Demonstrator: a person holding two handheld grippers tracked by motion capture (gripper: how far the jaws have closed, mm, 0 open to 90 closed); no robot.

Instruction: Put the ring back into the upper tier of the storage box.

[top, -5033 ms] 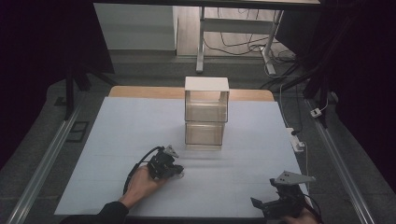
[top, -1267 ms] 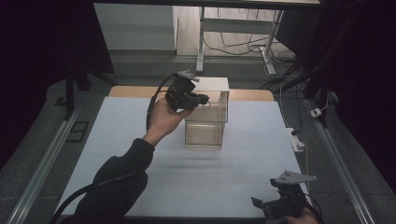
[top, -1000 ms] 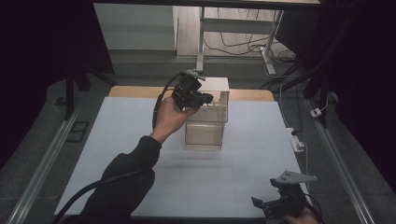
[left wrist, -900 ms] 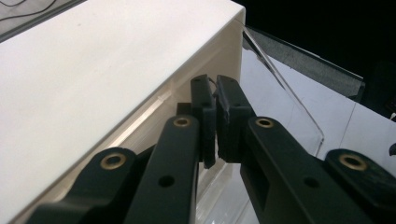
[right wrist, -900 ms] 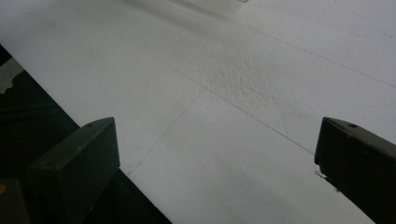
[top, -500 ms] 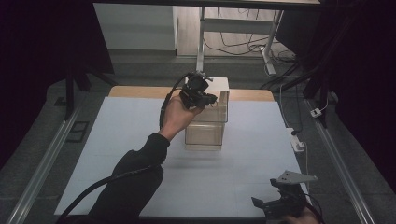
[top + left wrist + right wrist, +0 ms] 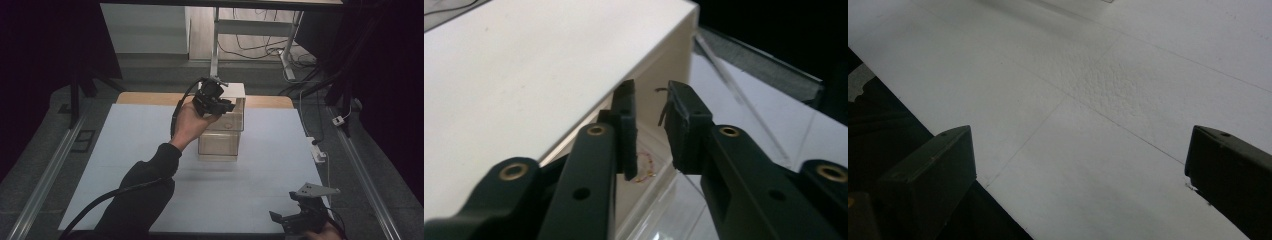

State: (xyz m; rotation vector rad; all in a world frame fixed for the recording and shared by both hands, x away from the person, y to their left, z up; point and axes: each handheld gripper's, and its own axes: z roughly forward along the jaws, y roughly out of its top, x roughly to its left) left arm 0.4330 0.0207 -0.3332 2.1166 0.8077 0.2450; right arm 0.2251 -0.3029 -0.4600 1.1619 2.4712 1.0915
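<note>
A: Where is the box (image 7: 222,125) found?

B: It is set upright near the far edge of the tabletop (image 7: 150,130), about midway between the left and right edges. Its long axis is vertical — clear compartments are stacked one above another and capped by a white top (image 7: 524,65).

A: Which way is it pointed?

B: The clear fronts seem to be turned toward the near edge, so the compartments can be reached from the person's side; that is probably why it is stood there. What lies inside cannot be told for certain, though a small thin gold-and-reddish thing (image 7: 644,167) is glimpsed behind the clear wall, just under the white top.

A: And the left gripper (image 7: 648,107)?

B: It is held high at the box's upper left corner, raised off the tabletop by the left hand (image 7: 192,122). Its jaws are seen a little apart, with nothing clamped between them, and are aimed along the edge where the white top meets the clear wall — it is judged that the top compartment is being approached.

A: The right gripper (image 7: 300,217)?

B: It is kept at the near right corner, well apart from the box. Its jaws are spread wide over bare tabletop, and nothing is held.
</note>
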